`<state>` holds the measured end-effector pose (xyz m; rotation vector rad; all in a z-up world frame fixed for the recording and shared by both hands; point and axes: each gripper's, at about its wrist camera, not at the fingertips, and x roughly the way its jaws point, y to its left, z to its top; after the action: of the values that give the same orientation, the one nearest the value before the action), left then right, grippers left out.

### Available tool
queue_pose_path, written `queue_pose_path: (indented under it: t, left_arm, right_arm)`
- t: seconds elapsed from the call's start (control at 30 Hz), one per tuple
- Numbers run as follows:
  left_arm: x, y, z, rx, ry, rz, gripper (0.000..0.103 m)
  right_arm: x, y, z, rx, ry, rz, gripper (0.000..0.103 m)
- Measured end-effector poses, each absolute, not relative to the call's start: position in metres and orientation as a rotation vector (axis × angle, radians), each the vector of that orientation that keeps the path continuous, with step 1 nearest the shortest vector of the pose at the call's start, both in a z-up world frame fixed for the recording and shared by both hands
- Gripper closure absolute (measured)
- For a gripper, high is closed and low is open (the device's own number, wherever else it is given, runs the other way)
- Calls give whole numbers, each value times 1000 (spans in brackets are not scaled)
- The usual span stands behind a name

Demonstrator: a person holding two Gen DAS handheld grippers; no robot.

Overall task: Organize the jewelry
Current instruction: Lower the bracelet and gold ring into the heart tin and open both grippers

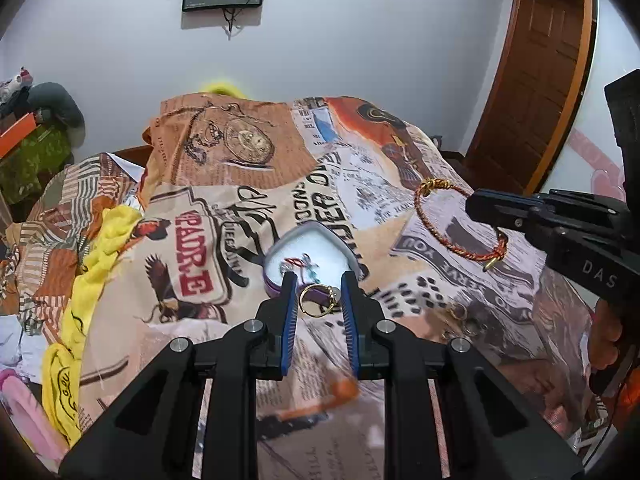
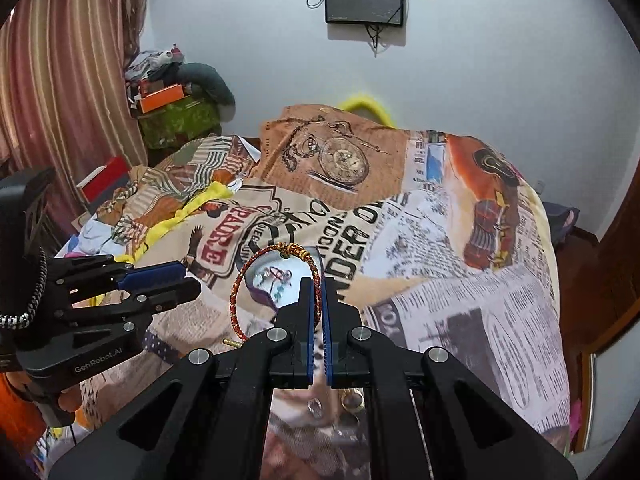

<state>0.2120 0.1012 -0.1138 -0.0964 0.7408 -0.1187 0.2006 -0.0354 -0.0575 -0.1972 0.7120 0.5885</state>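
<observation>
A heart-shaped jewelry box point(image 1: 310, 250) with a white lining lies on the printed bedsheet and holds small pieces; it also shows in the right wrist view point(image 2: 266, 284). My left gripper point(image 1: 318, 294) holds a gold ring point(image 1: 316, 299) between its fingertips just in front of the box. My right gripper point(image 2: 318, 286) is shut on a red and gold braided bracelet point(image 2: 248, 296), held above the sheet. The bracelet point(image 1: 440, 216) and the right gripper point(image 1: 492, 208) also show at the right of the left wrist view.
Several loose rings point(image 2: 348, 402) lie on the sheet under my right gripper, also seen in the left wrist view point(image 1: 460, 320). A yellow cloth point(image 1: 92, 276) lies at the left. A wooden door point(image 1: 532, 72) stands at the right. Clutter point(image 2: 176, 112) is piled by the curtain.
</observation>
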Motion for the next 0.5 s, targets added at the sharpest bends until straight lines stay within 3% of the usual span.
queue_pose_path:
  t: [0.5]
  left_arm:
    - [259,126,-142,-115,778,-105,83]
  right_arm:
    - [259,4,-87,-223,810,594,100]
